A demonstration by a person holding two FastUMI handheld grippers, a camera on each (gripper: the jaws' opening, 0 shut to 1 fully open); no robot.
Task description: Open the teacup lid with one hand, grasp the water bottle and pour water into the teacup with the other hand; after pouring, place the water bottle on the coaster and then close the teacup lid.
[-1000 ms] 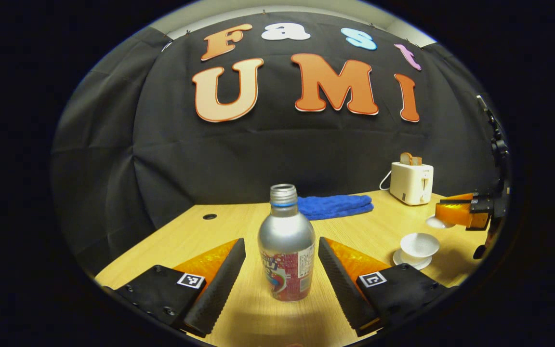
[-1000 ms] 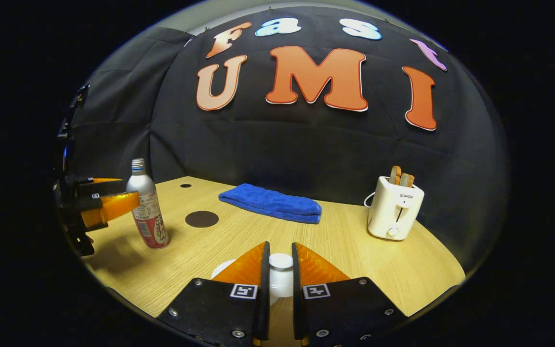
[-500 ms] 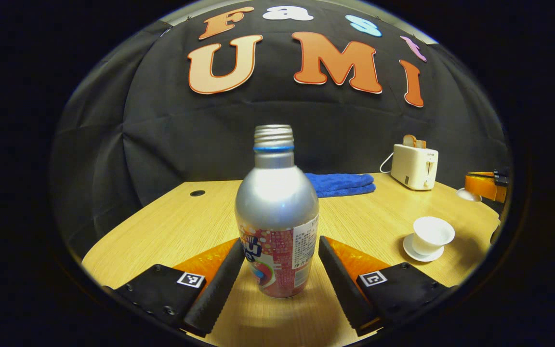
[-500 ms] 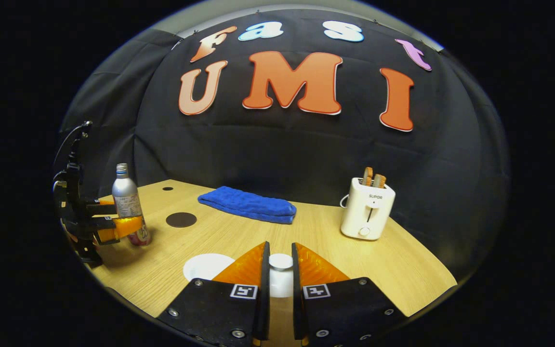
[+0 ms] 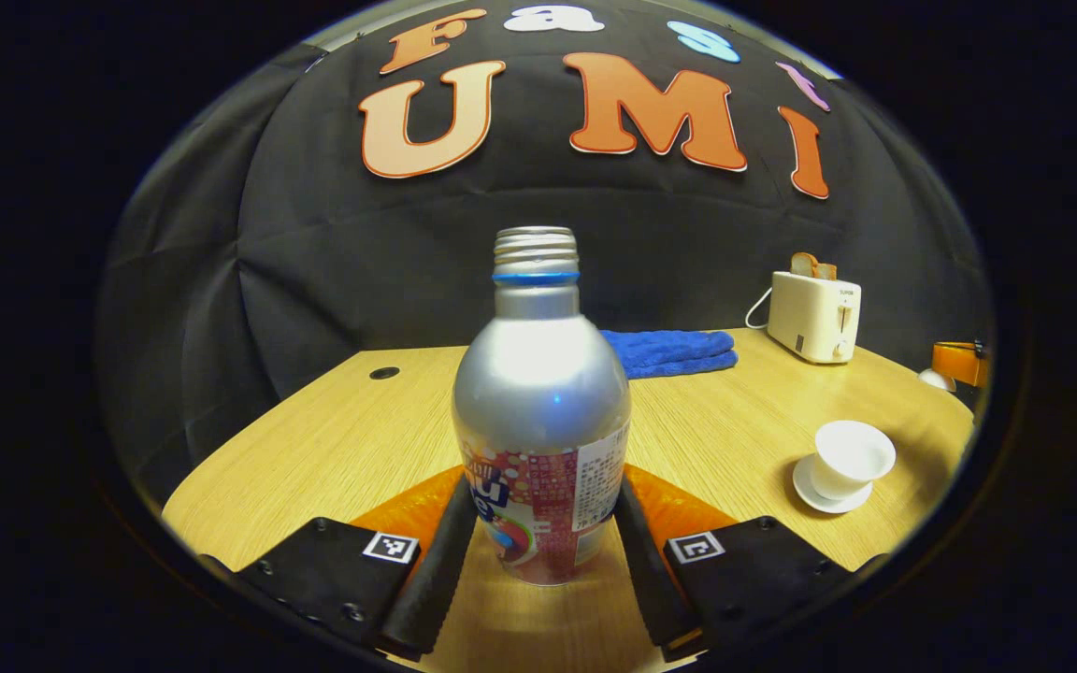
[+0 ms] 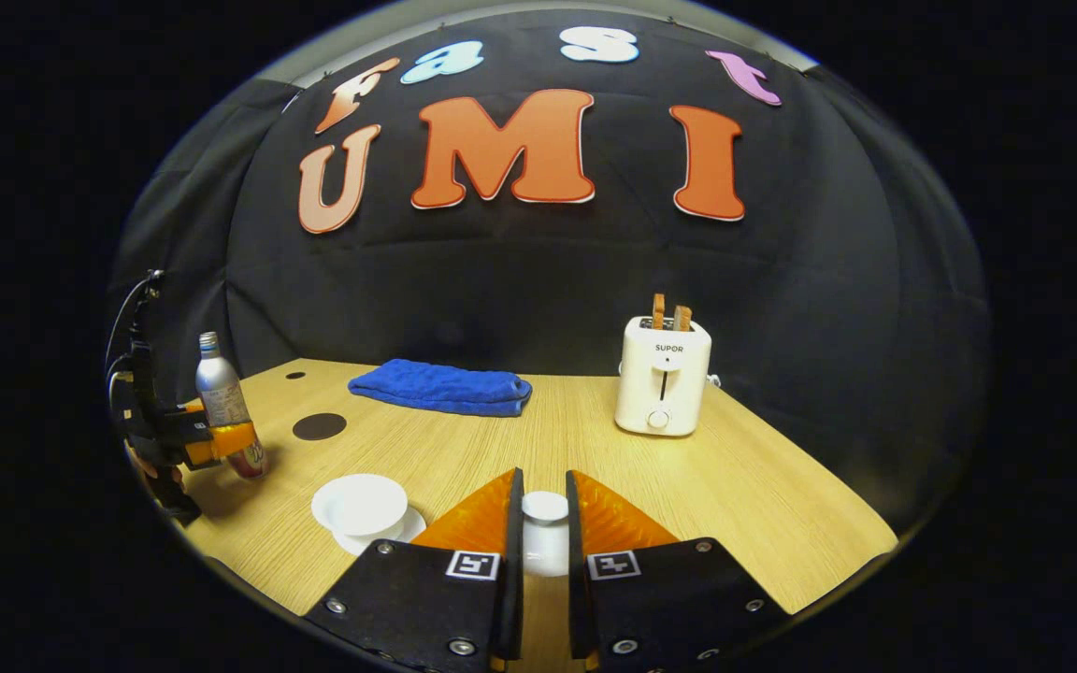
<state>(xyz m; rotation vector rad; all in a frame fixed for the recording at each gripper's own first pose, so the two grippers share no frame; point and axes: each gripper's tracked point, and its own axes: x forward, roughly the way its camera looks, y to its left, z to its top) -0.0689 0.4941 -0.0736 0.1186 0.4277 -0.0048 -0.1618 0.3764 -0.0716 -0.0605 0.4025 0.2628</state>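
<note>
1. Two tools are at work. The silver aluminium water bottle with a red printed label and open threaded neck (image 5: pixel 539 411) stands upright on the pale wood-grain worktop (image 5: pixel 333 439), at its left side, seen close up in the left gripper view.
2. Judging by its thin, smooth metal wall, the bottle should be light, slippery and easy to dent. The labelled lower body looks the best place to grip, since the shoulder above it tapers. With no cap on, it must stay upright until it is over the cup.
3. The left tool (image 5: pixel 538 547) has closed narrowly onto the label band, both fingers pressing the bottle's sides.
4. The small white ceramic teacup on its white saucer (image 5: pixel 845 458) sits open to the right of the bottle; it is fragile and easily tipped.
5. The right tool (image 6: pixel 544 542) is nearly closed, pinching the knob of the white ceramic teacup lid (image 6: pixel 545 533), held clear to the right of the cup.
6. The dark round coaster (image 6: pixel 319 426) lies farther back, between the bottle and a folded blue cloth (image 6: pixel 440 386); a white toaster (image 6: pixel 662 374) stands far right.
</note>
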